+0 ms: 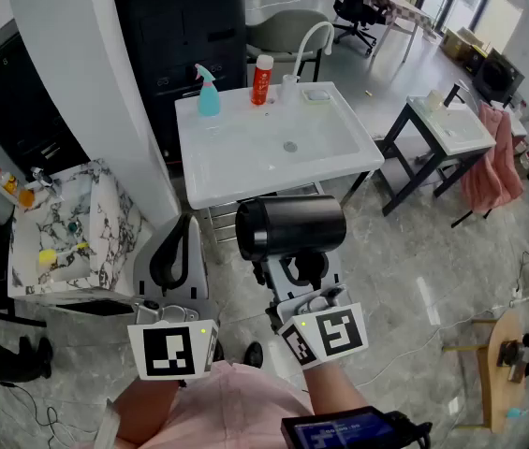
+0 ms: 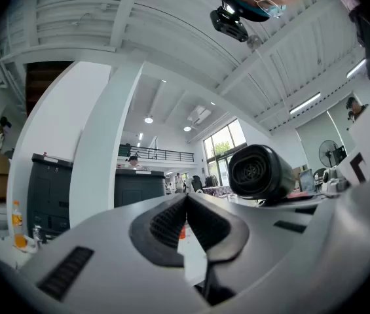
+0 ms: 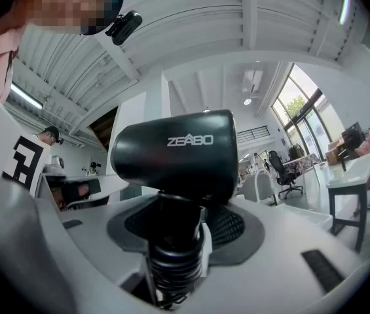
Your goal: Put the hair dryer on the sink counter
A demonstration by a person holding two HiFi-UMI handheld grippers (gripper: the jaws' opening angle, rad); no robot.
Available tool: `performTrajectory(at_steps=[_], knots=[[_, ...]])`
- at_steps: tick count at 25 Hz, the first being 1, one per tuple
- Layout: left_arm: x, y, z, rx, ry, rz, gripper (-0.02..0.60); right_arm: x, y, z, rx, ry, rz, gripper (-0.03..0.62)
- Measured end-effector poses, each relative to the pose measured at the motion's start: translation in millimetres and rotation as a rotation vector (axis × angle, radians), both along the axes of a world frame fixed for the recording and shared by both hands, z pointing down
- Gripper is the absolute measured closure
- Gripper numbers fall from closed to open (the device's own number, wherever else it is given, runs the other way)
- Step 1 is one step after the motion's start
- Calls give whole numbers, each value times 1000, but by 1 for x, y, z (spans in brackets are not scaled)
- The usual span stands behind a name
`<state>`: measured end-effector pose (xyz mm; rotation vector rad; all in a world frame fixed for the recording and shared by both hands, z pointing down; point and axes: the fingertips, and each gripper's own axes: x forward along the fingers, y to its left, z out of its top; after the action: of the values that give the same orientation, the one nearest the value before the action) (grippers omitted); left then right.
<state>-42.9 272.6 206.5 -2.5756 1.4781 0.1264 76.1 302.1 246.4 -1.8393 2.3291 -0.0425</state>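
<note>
A black hair dryer (image 1: 290, 226) stands upright in my right gripper (image 1: 292, 269), its barrel lying crosswise above the jaws. In the right gripper view the jaws are shut on the ribbed handle (image 3: 173, 244) below the barrel (image 3: 175, 152). It hangs in the air just short of the front edge of the white sink counter (image 1: 245, 181). My left gripper (image 1: 179, 240) is to the left of it, lower, shut and holding nothing. Its pads (image 2: 171, 220) meet in the left gripper view, where the hair dryer (image 2: 260, 172) shows to the right.
At the back of the counter stand a blue spray bottle (image 1: 208, 92), a red bottle (image 1: 261, 79), a curved tap (image 1: 313, 45) and a soap dish (image 1: 317, 95). A marble-patterned basin (image 1: 67, 232) is at the left, a small white table (image 1: 451, 129) at the right.
</note>
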Motion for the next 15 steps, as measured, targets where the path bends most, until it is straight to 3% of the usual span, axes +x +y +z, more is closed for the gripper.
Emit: performTrajectory(at_steps=[5,9,15], knots=[[6,-2,3,-3,-1,-2,571,6,-2,1,5,1,1,390],[13,0,5,-41,43,-13,571,15,1,1,18,-18,2,390],[20,0,12,-44,32,-40,571,31,-1,6,9,-17,-9,388]])
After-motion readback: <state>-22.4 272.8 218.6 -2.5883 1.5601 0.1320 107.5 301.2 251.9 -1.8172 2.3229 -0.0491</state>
